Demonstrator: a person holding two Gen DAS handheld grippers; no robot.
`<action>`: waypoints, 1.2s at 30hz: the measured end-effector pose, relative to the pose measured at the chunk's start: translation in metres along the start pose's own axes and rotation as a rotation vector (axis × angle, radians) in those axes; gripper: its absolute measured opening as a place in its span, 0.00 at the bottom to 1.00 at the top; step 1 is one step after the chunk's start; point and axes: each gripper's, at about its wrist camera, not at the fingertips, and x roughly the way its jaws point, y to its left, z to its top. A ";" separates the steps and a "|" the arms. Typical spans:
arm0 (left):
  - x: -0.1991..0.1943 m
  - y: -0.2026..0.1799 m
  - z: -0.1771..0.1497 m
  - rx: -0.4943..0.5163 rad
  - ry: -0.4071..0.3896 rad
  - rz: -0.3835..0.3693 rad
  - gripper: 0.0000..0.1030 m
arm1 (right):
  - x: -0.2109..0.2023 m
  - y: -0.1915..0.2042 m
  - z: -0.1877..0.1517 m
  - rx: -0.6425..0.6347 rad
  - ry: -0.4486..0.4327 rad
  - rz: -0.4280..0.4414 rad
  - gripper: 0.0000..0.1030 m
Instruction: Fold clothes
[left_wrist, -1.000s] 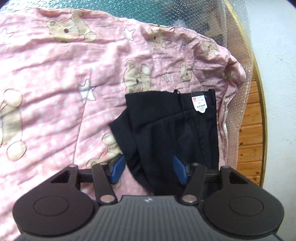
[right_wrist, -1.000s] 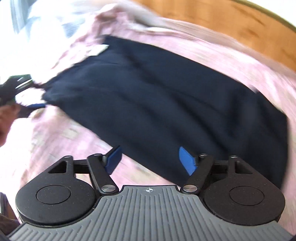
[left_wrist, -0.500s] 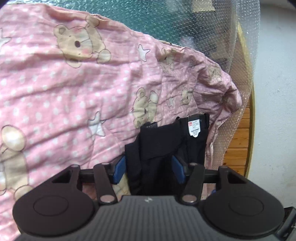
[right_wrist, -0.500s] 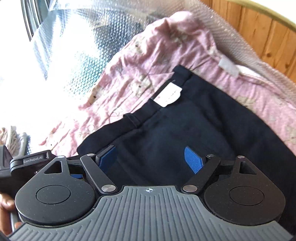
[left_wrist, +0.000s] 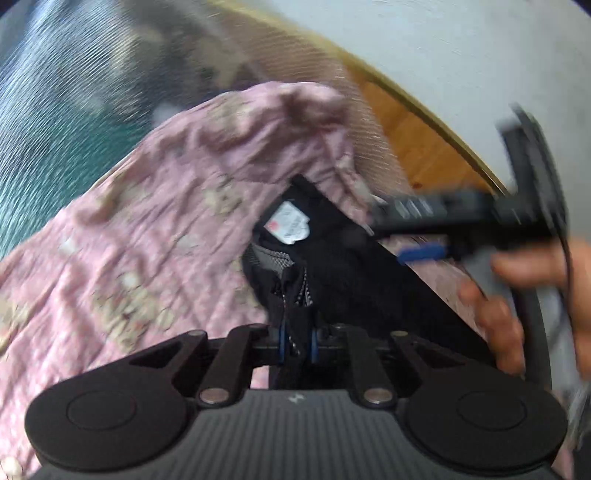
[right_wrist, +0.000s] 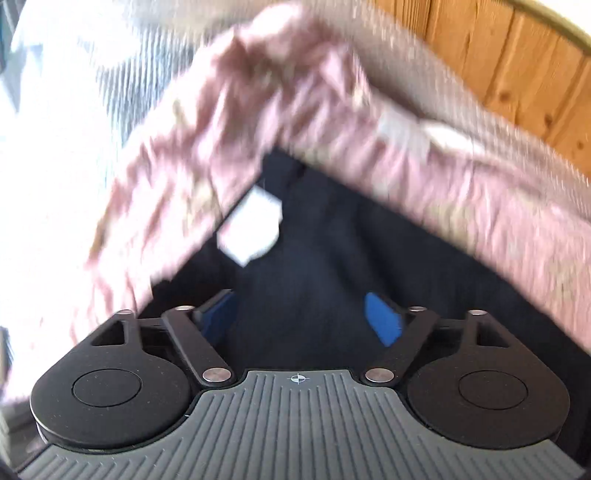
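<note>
The black trousers (left_wrist: 343, 258) lie on a pink sheet (left_wrist: 147, 236) printed with bears, near the sheet's far corner, with bubble wrap (left_wrist: 55, 92) beyond that corner and a wooden floor (left_wrist: 417, 147) off to the right.

In the left wrist view the left gripper (left_wrist: 295, 341) has its jaws closing tightly on a bunched fold of the trousers at the zip; the blue pads nearly meet with cloth pinched between them. This view alone shows the zip, a grey mesh lining and the red mark on the white label (left_wrist: 290, 225). It also shows the right gripper (left_wrist: 424, 254) from outside, blurred, over the trousers' right edge, held by a hand (left_wrist: 532, 295).

The right wrist view shows the right gripper's jaws spread wide and opening further above the flat dark cloth, with nothing pinched between the blue pads (right_wrist: 382, 321). The label there is a white smear, and the sheet's edge beyond it is blurred.
</note>
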 end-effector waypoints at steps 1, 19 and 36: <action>0.001 -0.015 -0.002 0.060 -0.001 -0.009 0.11 | 0.004 0.006 0.016 -0.034 0.033 0.013 0.89; -0.003 -0.105 -0.042 0.357 0.044 -0.229 0.11 | -0.006 -0.025 0.023 -0.014 0.090 -0.035 0.09; 0.055 -0.221 -0.142 0.646 0.336 -0.265 0.20 | -0.017 -0.228 -0.200 0.547 -0.127 0.136 0.10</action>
